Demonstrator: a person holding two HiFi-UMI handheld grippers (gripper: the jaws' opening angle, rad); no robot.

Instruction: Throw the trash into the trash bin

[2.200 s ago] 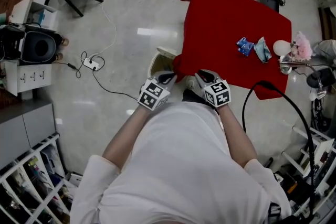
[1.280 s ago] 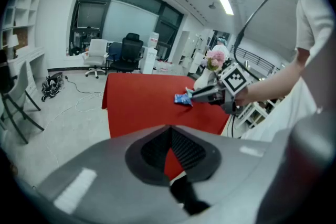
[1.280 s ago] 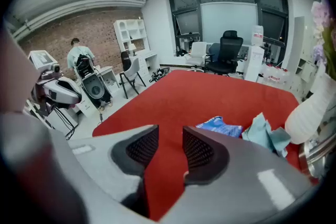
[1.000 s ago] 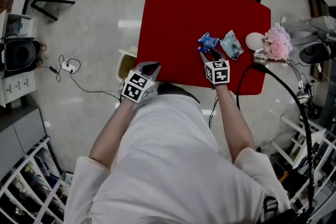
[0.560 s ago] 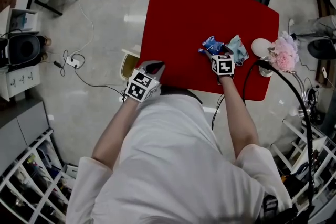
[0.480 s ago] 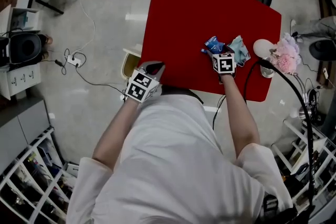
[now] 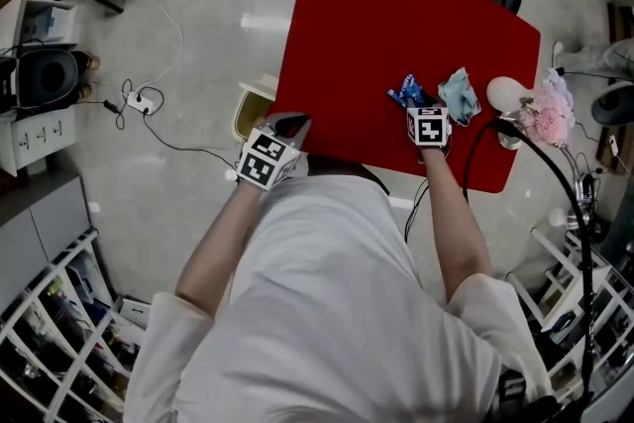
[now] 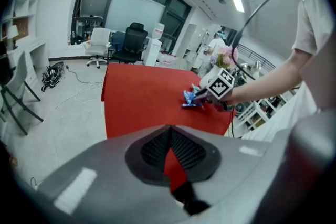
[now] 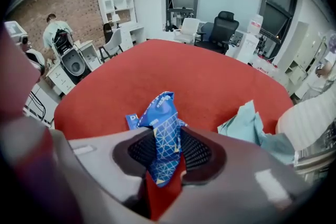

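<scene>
Now right claw (image 9: 168, 155) closes onto blue wrapper (image 9: 161, 118); left claw (image 8: 169, 150) closed by table (image 7: 396, 5) edge.

Red table (image 7: 376, 25), pink flowers (image 7: 545, 119), power strip (image 7: 130, 99), black office chair (image 9: 224, 26)

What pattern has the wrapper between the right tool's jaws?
Blue wrapper, white triangle lattice; clearest in right gripper view.

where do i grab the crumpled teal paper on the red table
Probably pinch the upright peak of the teal paper from straight above, jaws across the fold. It lies crumpled on the red table with that ridge standing up, while its low edges hug the cloth.
</scene>
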